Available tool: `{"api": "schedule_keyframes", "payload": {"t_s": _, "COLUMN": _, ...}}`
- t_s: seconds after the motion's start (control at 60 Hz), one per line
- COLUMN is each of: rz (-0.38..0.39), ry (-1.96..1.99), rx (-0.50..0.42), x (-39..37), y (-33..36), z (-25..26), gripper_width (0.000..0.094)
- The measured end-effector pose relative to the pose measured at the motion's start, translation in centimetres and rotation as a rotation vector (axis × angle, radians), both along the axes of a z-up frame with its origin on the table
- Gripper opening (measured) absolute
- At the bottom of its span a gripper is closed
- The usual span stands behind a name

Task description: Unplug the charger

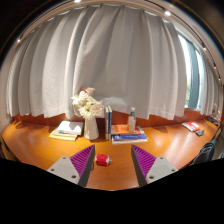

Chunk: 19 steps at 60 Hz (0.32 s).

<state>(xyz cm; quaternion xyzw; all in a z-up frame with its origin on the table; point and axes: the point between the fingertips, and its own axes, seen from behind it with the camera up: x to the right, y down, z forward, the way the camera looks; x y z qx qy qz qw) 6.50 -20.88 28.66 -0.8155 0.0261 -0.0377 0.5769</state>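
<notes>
Gripper view: gripper [112, 163] gapes wide, a small red object [102, 159] between its fingers, too small to identify.

Light: soft daylight glows through my view's pale curtains [110, 60], brightest at the right window [192, 70].
Surface [40, 150]: warm sheen, faint shadows.
Distortion: strong fisheye bending at frame edges.
Focus: mildly soft throughout.

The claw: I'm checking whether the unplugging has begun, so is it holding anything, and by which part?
Nothing is held. The claw is open, its fingers apart above the wooden table. A small red object lies between them, with a gap at either side.
</notes>
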Motion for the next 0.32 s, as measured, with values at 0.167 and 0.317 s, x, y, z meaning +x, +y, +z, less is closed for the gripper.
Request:
{"api": "schedule_keyframes", "payload": {"t_s": 0.167, "rz": 0.011, "ry": -0.01, "rx": -0.003, "x": -0.8, "y": -0.9, "z": -0.5, "gripper_width": 0.07}}
{"api": "schedule_keyframes", "payload": {"t_s": 0.317, "rz": 0.017, "ry": -0.009, "rx": -0.013, "x": -1.3, "y": -1.3, "z": -0.9, "gripper_width": 0.0701}}
